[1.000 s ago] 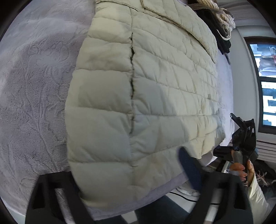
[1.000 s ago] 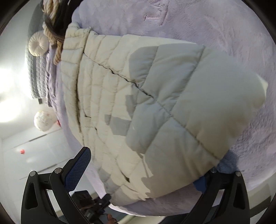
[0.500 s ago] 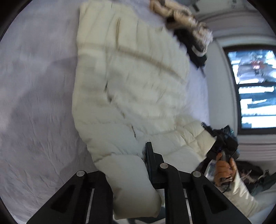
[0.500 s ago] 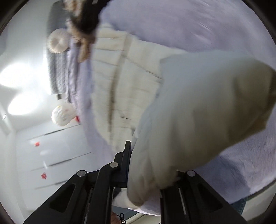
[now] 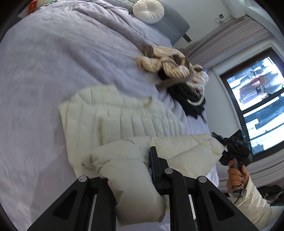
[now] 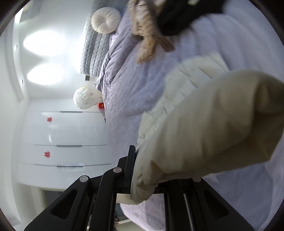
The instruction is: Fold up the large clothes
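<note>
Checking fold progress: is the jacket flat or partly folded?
Partly folded: the jacket's near edge is lifted, doubling over the part on the bed.

Matt quilted cloth jacket [image 5: 134,122], soft lilac fleece bedspread [image 5: 53,62], glossy white drawers [image 6: 67,135]

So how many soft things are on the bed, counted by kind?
Puffy cream jackets: 1
Heaps of striped and black clothes: 1
Round white cushions: 1
Purple blankets: 1
Total: 4
</note>
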The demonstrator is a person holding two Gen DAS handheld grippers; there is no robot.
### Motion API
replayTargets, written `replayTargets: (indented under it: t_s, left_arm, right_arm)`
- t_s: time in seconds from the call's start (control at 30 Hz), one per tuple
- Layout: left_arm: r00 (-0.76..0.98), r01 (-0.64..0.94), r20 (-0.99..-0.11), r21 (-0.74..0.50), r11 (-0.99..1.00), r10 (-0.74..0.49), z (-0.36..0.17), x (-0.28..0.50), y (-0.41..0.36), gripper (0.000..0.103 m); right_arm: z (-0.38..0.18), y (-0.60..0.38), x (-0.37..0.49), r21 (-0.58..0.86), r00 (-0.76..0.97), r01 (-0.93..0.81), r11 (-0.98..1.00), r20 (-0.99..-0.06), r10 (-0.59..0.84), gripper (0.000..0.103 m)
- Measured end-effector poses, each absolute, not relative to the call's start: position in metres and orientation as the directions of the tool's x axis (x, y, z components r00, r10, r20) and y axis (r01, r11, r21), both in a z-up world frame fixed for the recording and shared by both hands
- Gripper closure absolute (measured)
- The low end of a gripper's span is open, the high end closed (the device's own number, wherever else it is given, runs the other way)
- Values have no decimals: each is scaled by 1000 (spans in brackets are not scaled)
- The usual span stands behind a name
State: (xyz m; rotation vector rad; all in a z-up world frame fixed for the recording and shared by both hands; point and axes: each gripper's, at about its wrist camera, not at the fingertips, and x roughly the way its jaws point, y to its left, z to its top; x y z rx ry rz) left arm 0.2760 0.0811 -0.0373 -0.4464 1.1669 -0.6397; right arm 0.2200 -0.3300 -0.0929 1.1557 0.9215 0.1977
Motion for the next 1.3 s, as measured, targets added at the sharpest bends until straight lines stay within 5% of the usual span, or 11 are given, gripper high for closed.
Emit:
replayTargets:
  t_s: [0.43,0.73,0.77,0.8,0.87,0.97,1.13,1.2,1.3]
  left_arm:
    - [240,159,-827,-483,861,-508,-146,370,52,82]
    - [331,158,-830,-421,893,-450,-152,371,50,79]
    - [335,166,-828,-417,894,-449,-147,369,51,58]
    - [342,175,-827,-410,895,-446,-141,366,50,23]
    - [395,216,-826,-342,915,-402,-122,356,48,12]
    - [405,265,-837,-277,924,-367,-105,347,43,12]
    - [463,241,-812,-271,932,-356,-86,339,50,13]
    - [467,252,-805,-276,928,-366,-87,339,48,37]
    - [439,252,-825,-267,930,-356,-104,349,38,69]
  right_arm:
    - [-185,-344,347,770,544,387,506,-634,550,91]
    - [-217,-347,368,752,533,377,541,-654,537,91]
    - [-215,-344,371,747,531,374,550,-658,534,90]
    - [-212,-340,377,742,528,370,559,-663,531,88]
    - [-205,-334,389,736,524,356,576,-667,530,79]
    - [-195,-335,396,726,527,340,598,-673,519,55]
    - [-172,-334,390,713,550,313,627,-675,492,53]
    - [-164,-336,384,670,550,299,679,-703,451,54]
    - [-154,-342,372,508,527,282,814,-791,311,89]
